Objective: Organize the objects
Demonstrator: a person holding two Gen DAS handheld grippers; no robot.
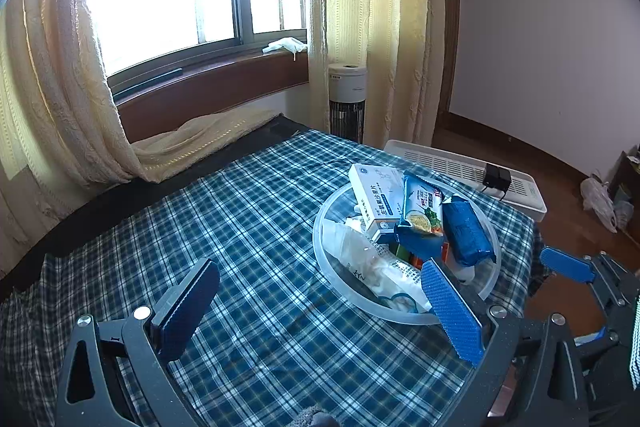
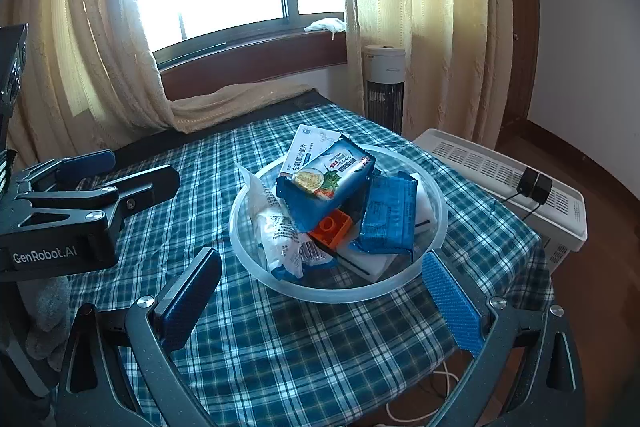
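Note:
A clear plastic bowl [image 1: 486, 289] [image 2: 438, 227] sits on the blue plaid tablecloth [image 1: 248, 211] [image 2: 304, 339]. It is piled with a white medicine box [image 1: 376, 195] [image 2: 310, 145], two blue snack packets [image 1: 466, 231] [image 2: 388, 219], a noodle packet [image 1: 422, 211] [image 2: 326, 183], a white plastic pouch [image 1: 376, 267] [image 2: 276, 231] and an orange toy brick [image 2: 332, 227]. My left gripper [image 1: 316, 307] is open and empty, left of and before the bowl. My right gripper [image 2: 320, 303] is open and empty, just before the bowl.
A white slatted heater [image 1: 472, 171] [image 2: 504, 179] with a black plug lies beyond the table's right edge. A white tower fan [image 1: 347, 99] [image 2: 385, 83] stands by the curtains. A cream cloth [image 1: 200, 139] lies at the table's far side under the window.

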